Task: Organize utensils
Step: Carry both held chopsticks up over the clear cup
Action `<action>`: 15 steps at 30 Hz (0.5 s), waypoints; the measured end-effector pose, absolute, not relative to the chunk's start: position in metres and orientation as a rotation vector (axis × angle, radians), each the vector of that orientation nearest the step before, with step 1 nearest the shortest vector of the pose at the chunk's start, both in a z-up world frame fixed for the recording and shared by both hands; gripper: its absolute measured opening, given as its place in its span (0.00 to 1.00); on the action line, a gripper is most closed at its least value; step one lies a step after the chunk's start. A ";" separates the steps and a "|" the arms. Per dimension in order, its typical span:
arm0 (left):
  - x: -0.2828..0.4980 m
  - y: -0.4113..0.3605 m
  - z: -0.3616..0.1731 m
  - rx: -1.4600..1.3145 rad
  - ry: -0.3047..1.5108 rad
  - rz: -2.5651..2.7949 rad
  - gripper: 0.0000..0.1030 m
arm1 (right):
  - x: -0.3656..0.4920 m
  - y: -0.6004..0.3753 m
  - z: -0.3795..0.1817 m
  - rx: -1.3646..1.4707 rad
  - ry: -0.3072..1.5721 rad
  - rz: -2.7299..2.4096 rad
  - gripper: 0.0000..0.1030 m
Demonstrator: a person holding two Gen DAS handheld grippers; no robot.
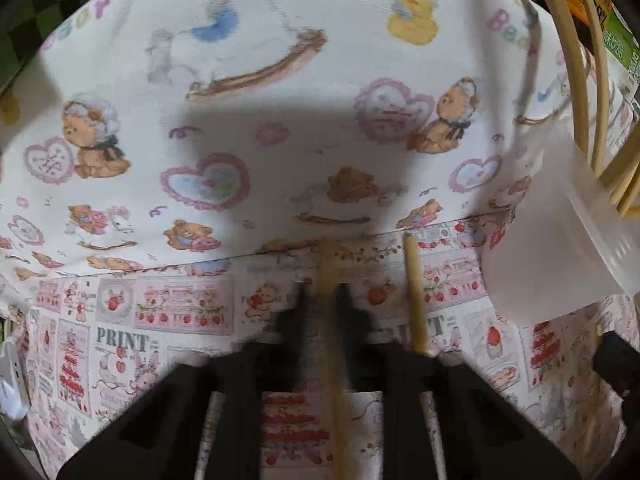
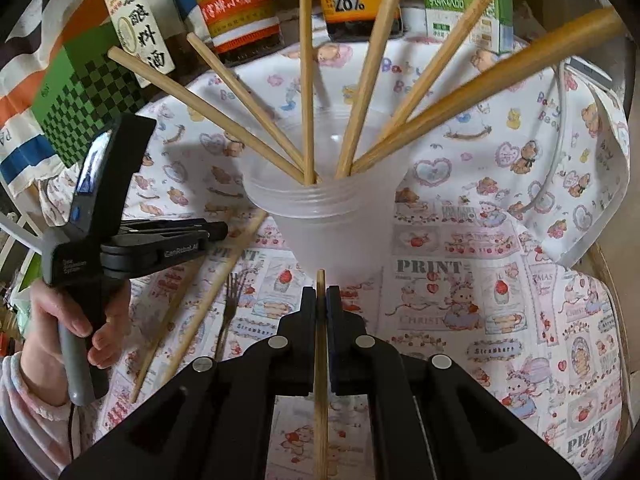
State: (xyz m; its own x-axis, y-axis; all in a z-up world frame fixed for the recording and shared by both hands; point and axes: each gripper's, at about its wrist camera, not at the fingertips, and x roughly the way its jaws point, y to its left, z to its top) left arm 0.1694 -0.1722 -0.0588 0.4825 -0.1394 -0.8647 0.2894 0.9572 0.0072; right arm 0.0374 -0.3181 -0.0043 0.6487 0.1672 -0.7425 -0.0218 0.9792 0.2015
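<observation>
My left gripper points steeply down at the table, its 2 black fingers closed on a pale bamboo chopstick that runs lengthwise between the pads; this chopstick is blurred in the left wrist view. A 2nd bamboo chopstick lies on the cloth just beside the right finger, outside the grip. Seen from the right wrist camera, the left gripper reaches in from the left, held by a hand in a pink fleece sleeve, low over the 2 chopsticks near a metal fork lying flat on the cloth.

My right gripper is likewise closed, its pads pressed on a thin brown wooden chopstick that runs lengthwise between the fingers, its tip showing just beyond them. That tip points at a translucent white plastic cup standing upright just ahead. The cup holds 6 wooden sticks fanned outward: 5 light chopsticks and 1 thicker round wooden handle.

The table carries 2 overlapping printed cloths: a white teddy-bear cloth farther off and a strawberry-print cloth nearer. Behind the cup stand sauce bottles, a green drink carton and a green checkered box.
</observation>
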 end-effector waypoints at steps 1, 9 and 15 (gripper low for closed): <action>0.168 -0.172 -0.058 0.157 1.041 -0.259 0.06 | 0.037 -0.319 -0.003 0.189 0.850 0.111 0.05; 0.116 -0.153 0.015 0.094 0.911 -0.326 0.06 | 0.022 -0.325 0.019 0.246 0.704 0.135 0.06; 0.060 -0.114 0.093 0.045 0.698 -0.309 0.06 | 0.002 -0.325 0.042 0.256 0.538 0.177 0.05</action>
State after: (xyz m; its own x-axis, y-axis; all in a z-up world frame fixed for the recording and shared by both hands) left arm 0.0600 -0.1144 0.0932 0.7224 -0.2646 -0.6388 0.2943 0.9537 -0.0622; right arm 0.0023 -0.3254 0.0415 0.8450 0.2321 -0.4817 -0.0988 0.9531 0.2859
